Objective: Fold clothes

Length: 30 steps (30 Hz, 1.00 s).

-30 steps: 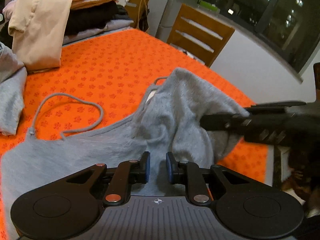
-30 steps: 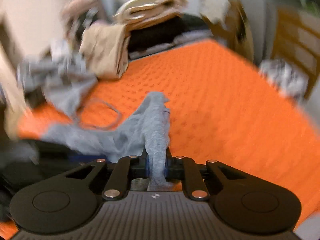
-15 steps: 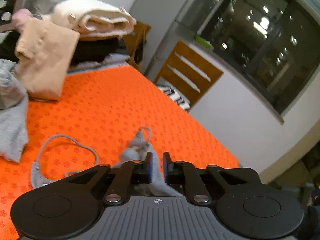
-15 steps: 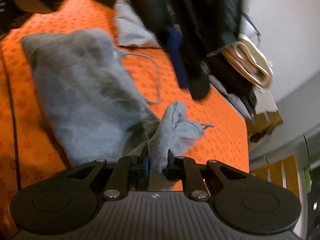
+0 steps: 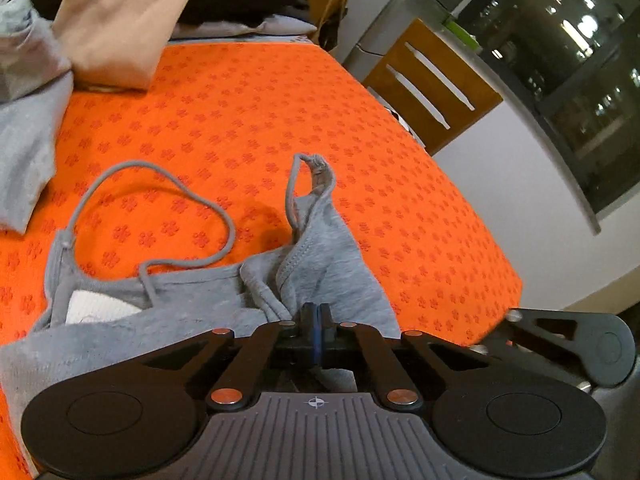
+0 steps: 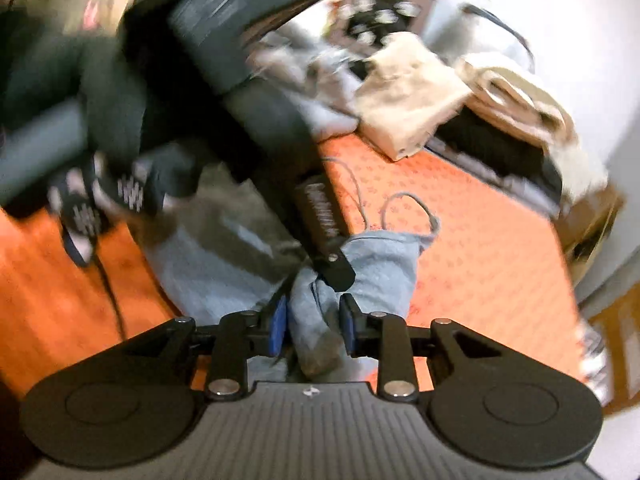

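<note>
Grey camisole (image 5: 328, 264) was bunched up right ahead of the left gripper (image 5: 316, 330), whose fingers were pinched tight together on a fold of it, on the orange table (image 5: 248, 92). Its strap (image 5: 160, 184) was looped out left of those fingers. Over at the right gripper (image 6: 312, 322), the fingers were parted a fair bit with cloth sat between them, pretty blurry though.

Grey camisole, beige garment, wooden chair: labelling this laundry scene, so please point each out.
grey camisole (image 5: 336, 264): left wrist view, raised fabric fold
beige garment (image 5: 120, 20): left wrist view, front panel
wooden chair (image 5: 432, 84): left wrist view, slatted backrest
</note>
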Available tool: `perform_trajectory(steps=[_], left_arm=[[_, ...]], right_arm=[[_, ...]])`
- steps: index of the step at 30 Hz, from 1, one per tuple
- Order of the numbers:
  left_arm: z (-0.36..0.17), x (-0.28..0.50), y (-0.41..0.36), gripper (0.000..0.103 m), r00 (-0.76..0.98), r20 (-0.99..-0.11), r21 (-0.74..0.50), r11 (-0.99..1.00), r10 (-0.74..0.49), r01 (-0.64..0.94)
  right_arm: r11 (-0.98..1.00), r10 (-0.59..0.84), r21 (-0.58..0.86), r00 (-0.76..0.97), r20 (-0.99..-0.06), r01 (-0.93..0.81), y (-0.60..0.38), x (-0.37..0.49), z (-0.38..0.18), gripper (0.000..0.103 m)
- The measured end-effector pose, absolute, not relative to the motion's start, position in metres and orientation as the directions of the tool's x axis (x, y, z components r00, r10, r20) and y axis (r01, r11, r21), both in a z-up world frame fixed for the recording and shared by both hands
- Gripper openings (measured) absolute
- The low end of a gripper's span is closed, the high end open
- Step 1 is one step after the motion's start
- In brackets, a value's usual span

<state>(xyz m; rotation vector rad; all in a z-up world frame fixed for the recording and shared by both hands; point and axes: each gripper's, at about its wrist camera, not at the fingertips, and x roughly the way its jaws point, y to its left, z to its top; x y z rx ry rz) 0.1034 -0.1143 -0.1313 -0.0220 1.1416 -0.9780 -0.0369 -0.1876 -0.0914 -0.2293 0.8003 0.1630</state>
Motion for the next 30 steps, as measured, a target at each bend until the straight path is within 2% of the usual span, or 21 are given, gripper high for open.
perform_trajectory(steps=[6, 12, 19, 24, 30], left_arm=[[-0.133, 0.106, -0.111, 0.003, 0.066, -0.752, -0.481, 0.614, -0.656, 0.626], [-0.133, 0.106, -0.111, 0.003, 0.069, -0.756, -0.475, 0.618, -0.651, 0.626], [-0.137, 0.105, -0.107, 0.003, 0.079, -0.757, -0.477, 0.630, -0.649, 0.613], [-0.137, 0.104, -0.105, 0.004, 0.089, -0.757, -0.473, 0.637, -0.647, 0.608], [-0.140, 0.105, -0.102, 0.004, 0.091, -0.751, -0.481, 0.637, -0.654, 0.602]], right_arm=[[0.974, 0.138, 0.224, 0.721, -0.679, 0.025, -0.247, -0.059, -0.088, 0.051], [0.837, 0.202, 0.505, 0.739, -0.642, 0.210, -0.279, -0.058, -0.119, 0.058], [0.699, 0.268, 0.660, 0.755, -0.598, 0.274, -0.285, -0.061, -0.150, 0.061], [0.614, 0.285, 0.736, 0.789, -0.544, 0.286, -0.288, -0.069, -0.155, 0.065], [0.510, 0.295, 0.810, 0.825, -0.483, 0.291, -0.292, -0.079, -0.161, 0.066]])
